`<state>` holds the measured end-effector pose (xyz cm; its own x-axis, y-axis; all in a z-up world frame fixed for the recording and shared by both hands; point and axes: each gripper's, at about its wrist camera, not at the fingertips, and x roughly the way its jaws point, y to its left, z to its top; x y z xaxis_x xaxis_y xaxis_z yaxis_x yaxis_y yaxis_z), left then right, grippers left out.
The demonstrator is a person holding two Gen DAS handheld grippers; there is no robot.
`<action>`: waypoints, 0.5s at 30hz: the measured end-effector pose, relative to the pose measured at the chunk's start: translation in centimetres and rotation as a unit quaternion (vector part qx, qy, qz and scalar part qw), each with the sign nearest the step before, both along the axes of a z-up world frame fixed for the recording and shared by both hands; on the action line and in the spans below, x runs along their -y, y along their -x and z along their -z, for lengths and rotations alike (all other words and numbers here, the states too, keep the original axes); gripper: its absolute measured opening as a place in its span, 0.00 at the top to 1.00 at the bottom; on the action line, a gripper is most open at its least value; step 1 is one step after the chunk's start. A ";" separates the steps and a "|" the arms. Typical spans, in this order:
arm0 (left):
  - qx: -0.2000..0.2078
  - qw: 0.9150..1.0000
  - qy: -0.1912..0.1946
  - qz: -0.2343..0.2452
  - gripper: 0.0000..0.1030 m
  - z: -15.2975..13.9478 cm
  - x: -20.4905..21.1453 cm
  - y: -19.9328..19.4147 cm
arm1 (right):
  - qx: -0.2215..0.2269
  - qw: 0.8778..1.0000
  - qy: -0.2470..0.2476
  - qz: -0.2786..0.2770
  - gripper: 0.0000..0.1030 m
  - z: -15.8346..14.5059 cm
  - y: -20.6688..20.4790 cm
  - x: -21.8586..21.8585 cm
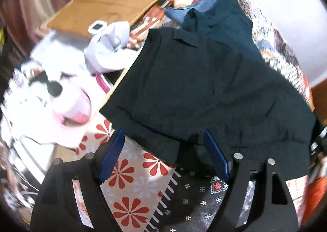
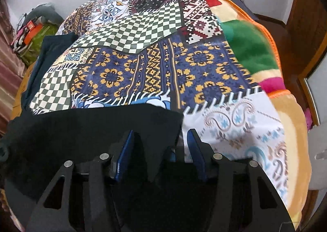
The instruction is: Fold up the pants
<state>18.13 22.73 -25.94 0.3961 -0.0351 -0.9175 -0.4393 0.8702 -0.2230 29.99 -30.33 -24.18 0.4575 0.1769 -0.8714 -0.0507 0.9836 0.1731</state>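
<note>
Here both grippers' fingers (image 1: 214,154) spread over dark pants (image 1: 204,88).

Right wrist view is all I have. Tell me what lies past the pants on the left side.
Observer: A plush dog lies left of the dark pants.
Operator: Report the left hand-held gripper.
Observer: The left hand-held gripper is open, jaws spread at the pants' near hem.
Operator: Name anything behind the toy.
Observer: A flat piece of cardboard lies on the patchwork bedspread.
</note>
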 end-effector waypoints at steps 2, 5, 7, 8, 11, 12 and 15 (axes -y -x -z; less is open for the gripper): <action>0.001 0.999 0.045 -0.009 0.23 0.6 -0.8 0.0 | 0.001 1.000 0.016 -0.003 0.74 0.5 -0.3 -0.6; 0.004 0.994 0.108 -0.017 0.23 1.7 -1.4 -0.3 | -0.001 1.000 0.016 -0.006 0.90 1.1 -0.5 -1.0; 0.002 0.992 0.126 -0.023 0.23 2.3 -1.6 -0.7 | 0.002 1.000 0.012 -0.010 0.93 1.0 -0.3 -1.0; 0.000 0.991 0.130 -0.024 0.23 2.5 -1.6 -1.0 | 0.005 1.000 0.012 -0.011 0.93 0.9 -0.2 -1.0; -0.001 0.988 0.147 -0.037 0.23 2.8 -1.6 -1.5 | 0.017 1.000 0.003 -0.010 0.94 0.1 0.1 -0.6; -0.001 0.988 0.149 -0.040 0.23 2.6 -1.7 -1.4 | 0.022 1.000 0.000 -0.008 0.94 -0.3 0.0 -0.6; 0.006 0.986 0.159 -0.044 0.26 2.0 -1.9 -1.0 | 0.040 0.999 -0.011 -0.005 0.94 -1.8 0.5 0.1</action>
